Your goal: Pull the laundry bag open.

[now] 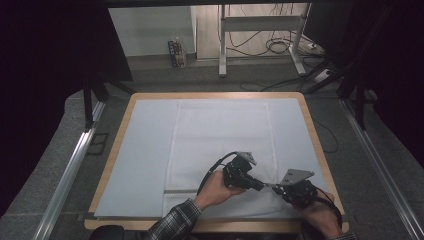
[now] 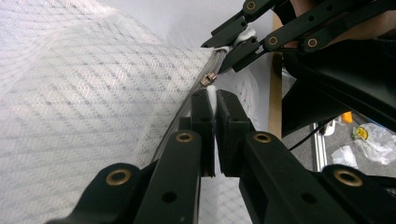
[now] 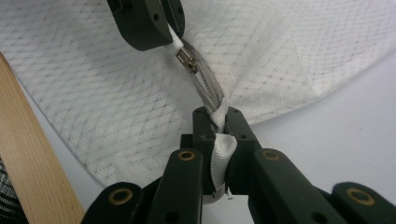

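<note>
High view: both claws, left (image 1: pixel 260 185) and right (image 1: pixel 276 188), clamped on mesh bag (image 1: pixel 220 145) zipper (image 3: pixel 208 88); blue mat (image 1: pixel 140 150) beneath.

On the worktop (image 1: pixel 310 125) lies one white mesh bag (image 1: pixel 220 145) with one zipper (image 3: pixel 208 88); two tools, left tool (image 1: pixel 263 186) and right tool (image 1: pixel 274 187), meet at its near edge.
</note>
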Demonstrator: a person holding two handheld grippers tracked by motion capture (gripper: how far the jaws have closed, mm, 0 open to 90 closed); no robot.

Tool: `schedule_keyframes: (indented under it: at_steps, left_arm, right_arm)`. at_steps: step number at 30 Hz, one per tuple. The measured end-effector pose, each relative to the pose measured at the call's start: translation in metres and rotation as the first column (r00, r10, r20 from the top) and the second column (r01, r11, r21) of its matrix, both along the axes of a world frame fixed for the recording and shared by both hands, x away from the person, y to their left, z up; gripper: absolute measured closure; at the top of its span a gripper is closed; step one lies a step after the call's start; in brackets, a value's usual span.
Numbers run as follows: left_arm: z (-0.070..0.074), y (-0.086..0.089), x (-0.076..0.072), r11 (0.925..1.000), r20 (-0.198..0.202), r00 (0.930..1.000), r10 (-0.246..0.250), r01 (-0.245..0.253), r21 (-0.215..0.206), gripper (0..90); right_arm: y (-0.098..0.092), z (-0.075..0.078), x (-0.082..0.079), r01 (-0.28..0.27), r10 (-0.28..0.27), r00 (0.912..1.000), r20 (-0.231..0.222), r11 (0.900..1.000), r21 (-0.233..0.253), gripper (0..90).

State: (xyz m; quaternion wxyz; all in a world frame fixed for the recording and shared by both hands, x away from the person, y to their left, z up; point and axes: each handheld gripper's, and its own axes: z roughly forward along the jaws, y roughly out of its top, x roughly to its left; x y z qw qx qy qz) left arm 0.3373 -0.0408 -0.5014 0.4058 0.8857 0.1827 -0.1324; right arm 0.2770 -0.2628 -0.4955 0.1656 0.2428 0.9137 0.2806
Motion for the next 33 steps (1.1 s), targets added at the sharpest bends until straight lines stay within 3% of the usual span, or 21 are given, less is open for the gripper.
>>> schedule_keyframes:
  at_steps: [33]
  left_arm:
    - [0.002,0.029,-0.005,0.9987,0.000,0.9989,0.046,-0.046,0.021,87.4]
  right_arm:
    - [-0.001,-0.002,0.002,0.007,-0.006,0.9996,-0.026,1.000,0.019,84.5]
